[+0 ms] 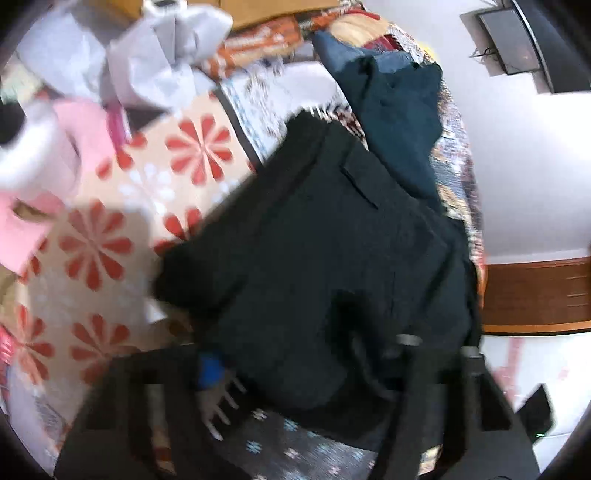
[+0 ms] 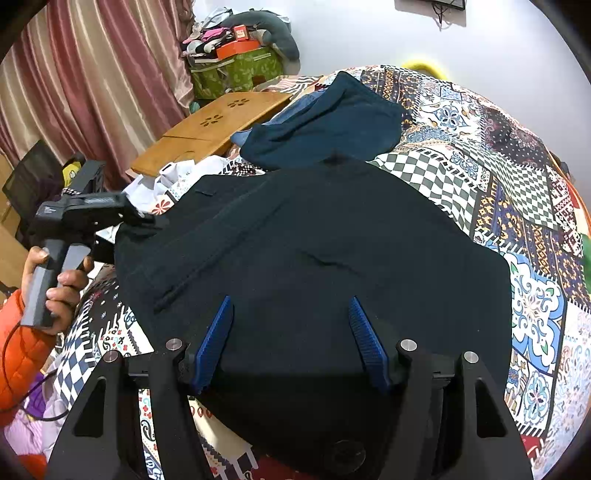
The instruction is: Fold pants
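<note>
Black pants (image 2: pixel 314 258) lie spread on the patchwork bedspread (image 2: pixel 480 155), a blue garment (image 2: pixel 332 122) just beyond them. Your right gripper (image 2: pixel 291 343) stands wide over the near edge, blue pads (image 2: pixel 214 343) apart, with fabric between them but not pinched. Your left gripper (image 2: pixel 147 221) meets the pants' far-left corner; blur hides its jaws, so perhaps gripping, but you cannot tell.

I see a white wall (image 2: pixel 369 33), pink striped curtains (image 2: pixel 92 74) on the left, a patchwork bedspread (image 2: pixel 480 155) and a wooden lap table (image 2: pixel 218 122).
</note>
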The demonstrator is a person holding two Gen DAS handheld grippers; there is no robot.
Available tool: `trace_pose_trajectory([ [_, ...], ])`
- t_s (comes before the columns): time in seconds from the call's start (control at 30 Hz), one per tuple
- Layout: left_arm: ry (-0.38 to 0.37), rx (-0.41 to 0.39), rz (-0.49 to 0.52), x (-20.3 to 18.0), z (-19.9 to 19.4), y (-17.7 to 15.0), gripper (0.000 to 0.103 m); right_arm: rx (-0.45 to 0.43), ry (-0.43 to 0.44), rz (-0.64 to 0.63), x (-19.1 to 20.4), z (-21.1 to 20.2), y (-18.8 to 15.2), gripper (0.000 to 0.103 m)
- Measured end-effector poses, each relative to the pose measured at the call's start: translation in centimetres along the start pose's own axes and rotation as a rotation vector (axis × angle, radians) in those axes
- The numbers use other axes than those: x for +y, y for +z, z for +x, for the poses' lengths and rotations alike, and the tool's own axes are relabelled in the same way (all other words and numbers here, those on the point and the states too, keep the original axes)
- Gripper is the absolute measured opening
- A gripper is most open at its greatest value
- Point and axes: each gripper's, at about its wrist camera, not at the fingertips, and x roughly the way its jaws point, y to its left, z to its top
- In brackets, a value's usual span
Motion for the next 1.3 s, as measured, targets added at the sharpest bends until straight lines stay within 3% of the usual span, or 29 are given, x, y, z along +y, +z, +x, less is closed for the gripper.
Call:
trace_pose_trajectory([
  [0.03,0.036,-0.035,0.028,-0.5,-0.6,0.0,0.036,-0.002,0.002,0.005,-0.1,0.0,0.0,0.062],
  [0.1,0.078,-0.095,0.084,-1.4,-1.7,0.0,0.028,-0.01,0.013,0.03,-0.4,-0.5,0.0,0.062],
  [0.23,0.131,-0.244,0.217,-5.1,-5.3,-0.1,0.022,-0.044,0.011,0.11,-2.3,-2.1,-0.1,0.061],
  [0.37,0.201,-0.419,0.416,-11.4,-9.3,-1.2,0.022,-0.1,-0.055,0.193,-5.7,-5.2,-0.9,0.061],
  [0.43,0.196,-0.499,0.522,-14.9,-11.1,-2.4,0.022,-0.113,-0.109,0.231,-7.6,-6.6,-1.7,0.061],
  [0.57,0.119,-0.566,0.651,-20.6,-12.8,-4.9,0.022,-0.096,-0.174,0.295,-10.5,-7.7,-3.9,0.061],
  [0.7,0.016,-0.527,0.757,-26.3,-11.9,-7.3,0.021,-0.006,-0.171,0.33,-11.7,-5.9,-6.7,0.061],
  [0.8,-0.031,-0.471,0.814,-29.7,-9.6,-8.8,0.019,-0.031,-0.15,0.351,-11.8,-5.7,-7.8,0.061],
  [0.93,-0.097,-0.336,0.848,-33.2,-5.8,-10.9,0.018,-0.033,-0.124,0.366,-12.1,-5.9,-8.0,0.061],
  [1.3,-0.022,-0.078,0.993,-35.8,4.2,-17.5,0.019,-0.048,-0.112,0.369,-12.4,-5.8,-8.3,0.061],
])
